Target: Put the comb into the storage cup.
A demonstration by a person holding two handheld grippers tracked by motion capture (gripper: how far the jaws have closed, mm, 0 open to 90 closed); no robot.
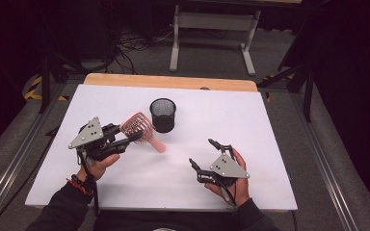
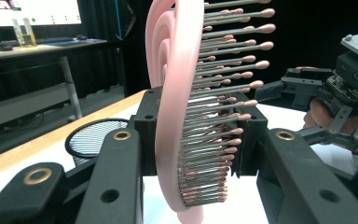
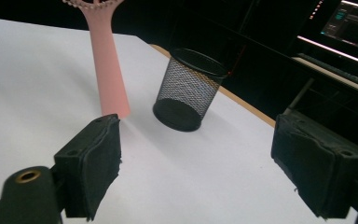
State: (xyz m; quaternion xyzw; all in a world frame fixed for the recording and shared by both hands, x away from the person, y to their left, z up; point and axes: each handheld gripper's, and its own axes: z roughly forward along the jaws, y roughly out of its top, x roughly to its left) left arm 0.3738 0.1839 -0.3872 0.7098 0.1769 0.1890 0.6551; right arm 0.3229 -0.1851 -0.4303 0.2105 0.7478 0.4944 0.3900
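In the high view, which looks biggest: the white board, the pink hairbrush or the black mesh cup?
Largest to smallest:
1. White board, by far.
2. Pink hairbrush, counting its handle.
3. Black mesh cup, though it sits slightly farther back, so this gap is unsure.

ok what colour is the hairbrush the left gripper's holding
Pink, the hairbrush has pink-tipped metal bristles; the left gripper view shows it best.

brush: pink hairbrush [image 1: 139, 129], held up by its head in my left gripper [image 1: 125, 137], handle end low by the table
cup: black mesh cup [image 1: 163, 115], upright, just behind the brush
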